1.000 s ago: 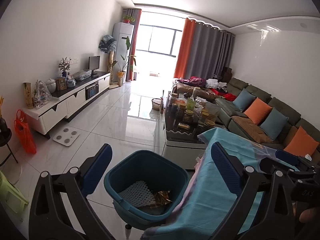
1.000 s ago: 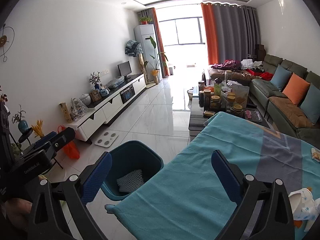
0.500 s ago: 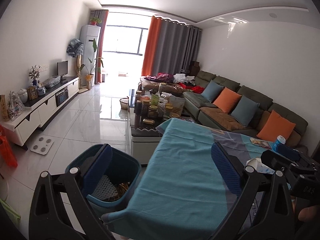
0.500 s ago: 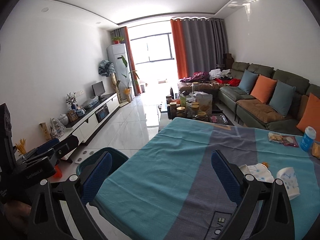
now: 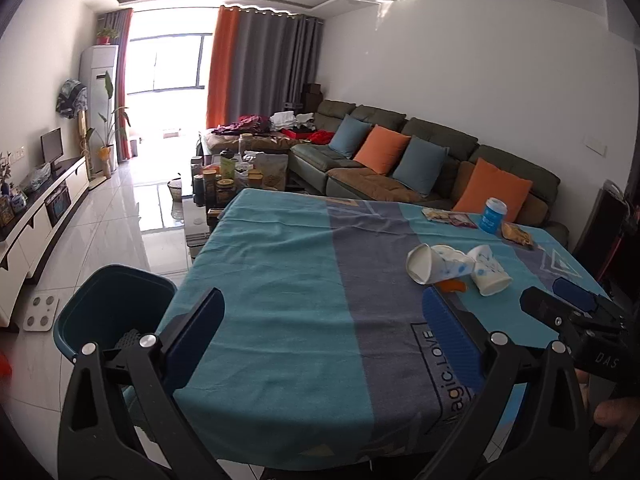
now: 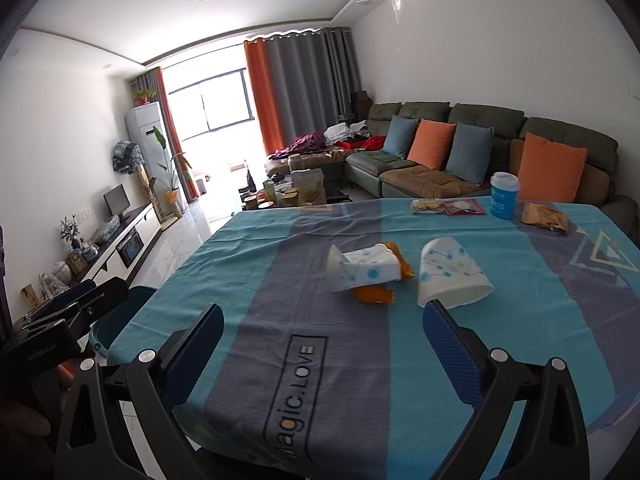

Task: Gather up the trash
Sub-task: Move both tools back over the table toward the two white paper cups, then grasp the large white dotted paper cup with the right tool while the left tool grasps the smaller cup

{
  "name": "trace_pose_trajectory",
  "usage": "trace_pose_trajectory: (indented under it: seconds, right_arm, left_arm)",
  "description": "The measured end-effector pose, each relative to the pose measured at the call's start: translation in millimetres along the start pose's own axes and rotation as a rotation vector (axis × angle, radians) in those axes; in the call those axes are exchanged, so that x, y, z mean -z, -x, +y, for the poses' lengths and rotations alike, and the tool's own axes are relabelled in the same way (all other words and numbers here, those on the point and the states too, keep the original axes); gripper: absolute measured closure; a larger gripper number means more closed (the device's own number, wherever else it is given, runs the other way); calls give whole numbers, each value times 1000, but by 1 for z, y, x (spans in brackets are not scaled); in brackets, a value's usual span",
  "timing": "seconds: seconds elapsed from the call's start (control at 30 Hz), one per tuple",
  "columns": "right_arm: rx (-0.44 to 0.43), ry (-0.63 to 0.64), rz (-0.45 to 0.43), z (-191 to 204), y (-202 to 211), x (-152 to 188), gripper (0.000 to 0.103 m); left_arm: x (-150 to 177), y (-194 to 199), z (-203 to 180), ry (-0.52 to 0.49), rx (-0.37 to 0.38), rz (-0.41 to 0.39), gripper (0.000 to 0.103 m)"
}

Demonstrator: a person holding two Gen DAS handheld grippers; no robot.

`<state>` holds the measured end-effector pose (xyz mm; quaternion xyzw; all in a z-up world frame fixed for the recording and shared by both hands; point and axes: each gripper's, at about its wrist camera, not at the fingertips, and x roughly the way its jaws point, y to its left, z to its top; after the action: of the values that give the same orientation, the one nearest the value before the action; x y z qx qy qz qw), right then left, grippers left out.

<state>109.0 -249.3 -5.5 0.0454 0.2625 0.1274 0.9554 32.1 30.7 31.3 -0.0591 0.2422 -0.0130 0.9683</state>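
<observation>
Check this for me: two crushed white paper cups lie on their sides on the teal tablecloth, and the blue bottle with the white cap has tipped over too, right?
Not quite: the blue bottle with the white cap stands upright, as the right wrist view shows. The two crushed white paper cups do lie on their sides on the teal tablecloth.

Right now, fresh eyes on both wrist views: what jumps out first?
Two crushed paper cups lie on their sides mid-table on the teal and grey tablecloth, with an orange scrap tucked under the left one. At the far edge stand a blue cup and snack wrappers. The teal bin sits on the floor off the table's left corner, and both grippers, left and right, are open and empty.
</observation>
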Motion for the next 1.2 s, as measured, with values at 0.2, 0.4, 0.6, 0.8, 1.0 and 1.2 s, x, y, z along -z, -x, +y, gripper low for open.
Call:
trace_pose_trajectory:
  seconds: [0.2,0.4,0.6,0.8,1.0,1.2]
  right_arm:
    - [106,-55,-12,-39,10,5,7]
    - [169,-96,-7,-70,9,8,7]
    - [187,-121,33,-87,-12,-1,7]
    - [195,-131,87,-105,-44,-9,7]
    - [187,-137,127,-118,-79,-23,7]
    - [166,-132,166,-125,-109,-35,7]
  left_arm:
    - [7,-11,-25,-60,53,27,6]
    - [5,-37,-44,-103,95,67,6]
    - [-2,-73,-60,-134,126,106,6]
    - [-14,-120,-74,-128,156,161,6]
    - [-24,-163,-88,-120,180,197,6]
    - [-29,-195,-100,-131,200,223,6]
